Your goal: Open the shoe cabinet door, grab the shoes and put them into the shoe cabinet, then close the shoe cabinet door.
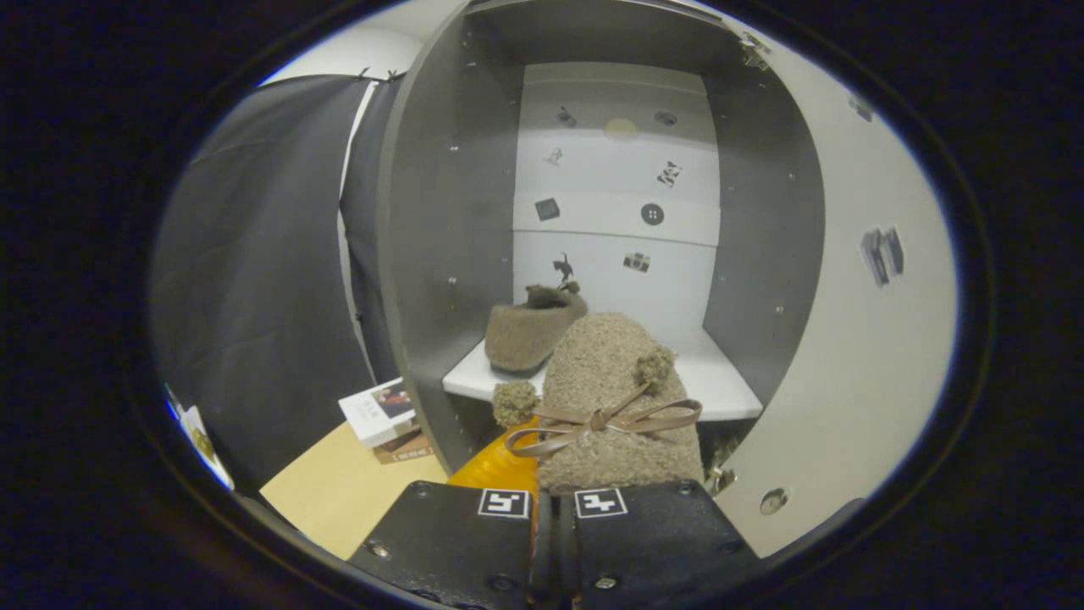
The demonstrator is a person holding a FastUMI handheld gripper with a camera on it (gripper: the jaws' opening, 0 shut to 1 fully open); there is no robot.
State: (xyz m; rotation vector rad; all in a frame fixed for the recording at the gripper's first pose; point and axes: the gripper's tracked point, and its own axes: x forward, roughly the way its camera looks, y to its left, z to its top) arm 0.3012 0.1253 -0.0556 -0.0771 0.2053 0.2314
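Observation:
A fuzzy tan slipper [614, 398] with a brown ribbon bow and two pompoms stands up from between my fingers, toe pointing at the cabinet. My gripper [552, 500] is shut on its heel end. The grey shoe cabinet [440, 254] stands open straight ahead, its white door [847, 339] swung out to the right. A matching slipper [532, 329] lies on the white shelf [720, 381] inside, at the left. The held slipper hangs just in front of the shelf's front edge.
A white box on some flat packets [385, 415] lies on the tan floor [339, 491] left of the cabinet. An orange surface [500, 466] shows under the held slipper. Stickers dot the cabinet's white back panel [618, 195].

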